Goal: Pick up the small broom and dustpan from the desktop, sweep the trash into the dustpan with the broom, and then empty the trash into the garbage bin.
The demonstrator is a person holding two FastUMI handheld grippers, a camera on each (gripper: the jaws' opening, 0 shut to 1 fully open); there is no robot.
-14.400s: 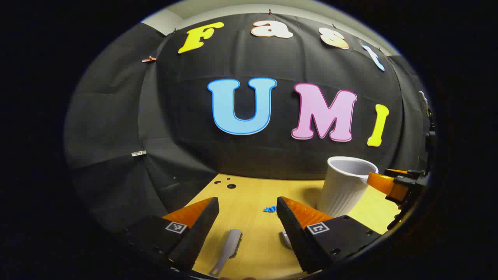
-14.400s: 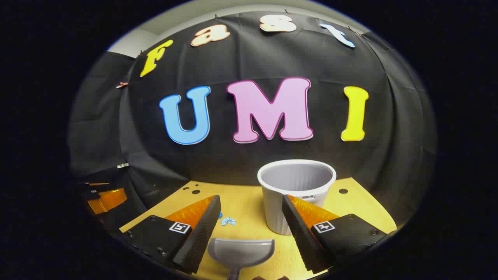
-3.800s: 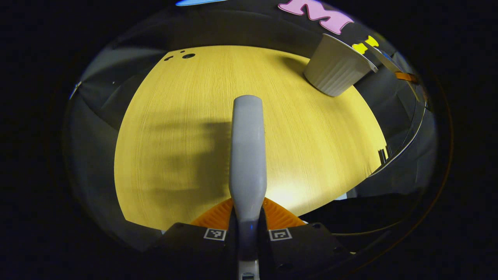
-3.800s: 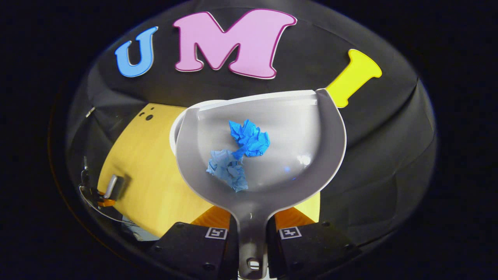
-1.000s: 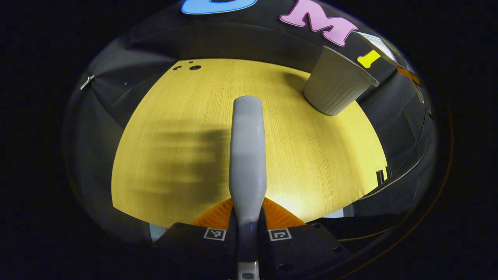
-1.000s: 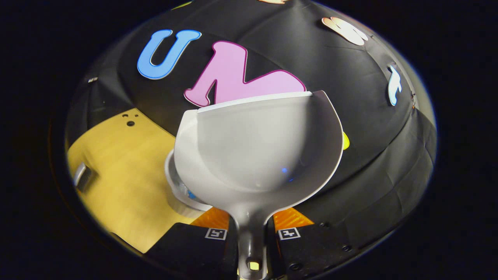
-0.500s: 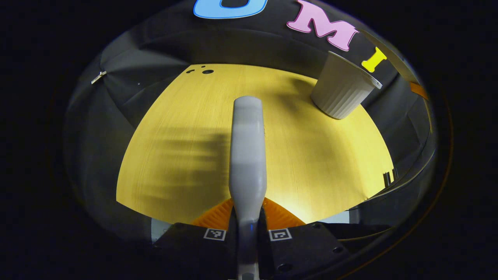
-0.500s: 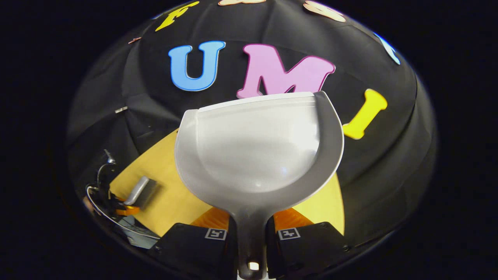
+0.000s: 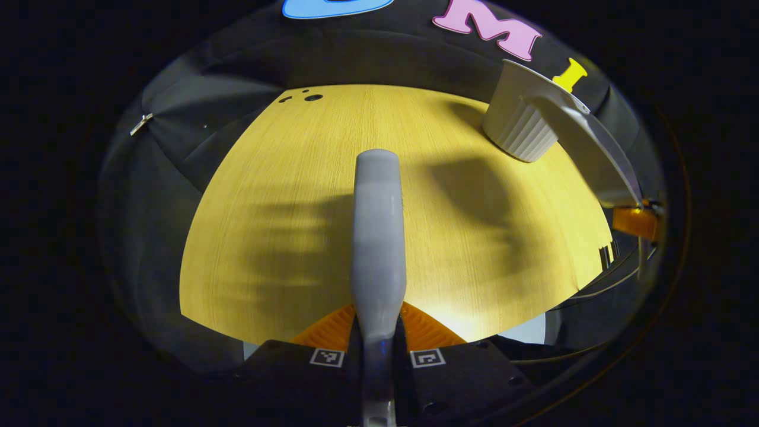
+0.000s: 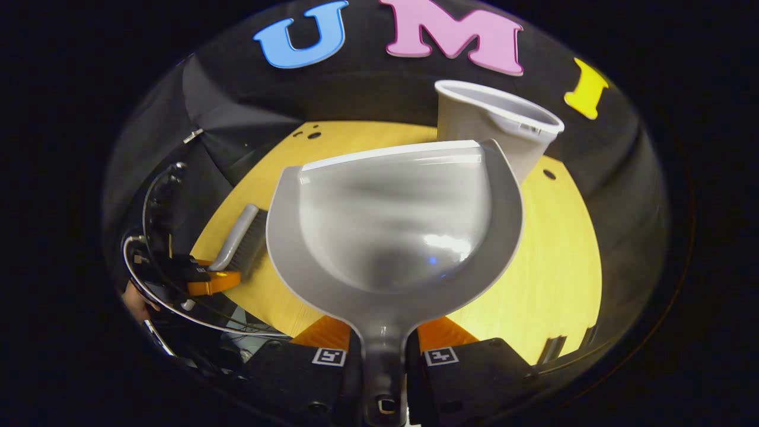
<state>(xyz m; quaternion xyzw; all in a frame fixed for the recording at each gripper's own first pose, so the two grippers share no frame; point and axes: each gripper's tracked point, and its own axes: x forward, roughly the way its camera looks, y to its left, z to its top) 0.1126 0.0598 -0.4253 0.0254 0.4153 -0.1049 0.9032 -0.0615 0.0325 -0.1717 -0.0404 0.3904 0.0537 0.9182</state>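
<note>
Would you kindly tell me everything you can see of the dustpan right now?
The dustpan is a grey, glossy scoop that looks like plastic, with a rounded back wall, a straight pale front lip and a short handle. Its pan is empty. The right gripper clamps the handle between both fingers and holds the pan in the air above the table, near the bin. In the left gripper view it shows edge-on beside the bin.

Grey dustpan (image 10: 394,225), grey broom (image 9: 378,231), yellow desktop (image 9: 284,196) (wood-grained).
</note>
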